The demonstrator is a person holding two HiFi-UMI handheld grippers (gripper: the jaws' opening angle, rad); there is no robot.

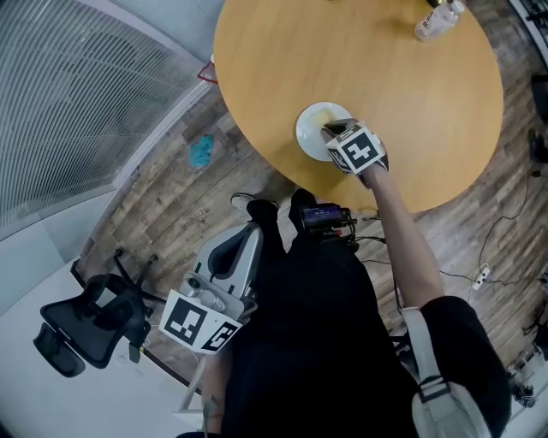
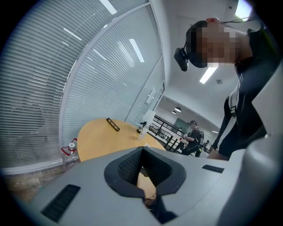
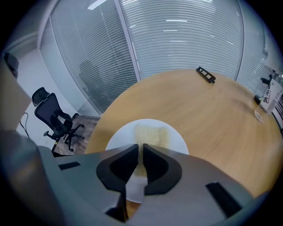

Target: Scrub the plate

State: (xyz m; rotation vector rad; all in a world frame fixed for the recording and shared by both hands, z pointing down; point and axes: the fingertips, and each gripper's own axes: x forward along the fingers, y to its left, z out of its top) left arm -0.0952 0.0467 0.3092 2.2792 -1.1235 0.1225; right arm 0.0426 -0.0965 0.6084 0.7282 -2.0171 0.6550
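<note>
My right tool (image 3: 141, 148) is closed down narrow on a pale yellow pad (image 3: 151, 134), and the pad lies flat on the white plate (image 3: 177, 137). The plate sits near the edge of the round wooden table (image 1: 368, 60) closest to me. The tabletop is bare, smooth wood apart from a clear bottle (image 1: 438, 19) at the far side and a small dark strip (image 3: 206, 74) well away from the plate.

My left tool (image 1: 250, 229) hangs low at my side over the floor, its jaws together with nothing between them. Through it I see the table's rim and a bottle with a red cap (image 2: 70, 150) standing on the floor by the wall.

The floor (image 1: 171, 205) is grey-brown planks. A teal scrap (image 1: 202, 151) lies on it beside the table, a black office chair (image 1: 86, 321) stands to my left, and cables (image 1: 505, 231) trail at the right. White blinds (image 1: 77, 94) behind glass walls close the room. Another person (image 2: 193, 134) stands far off.
</note>
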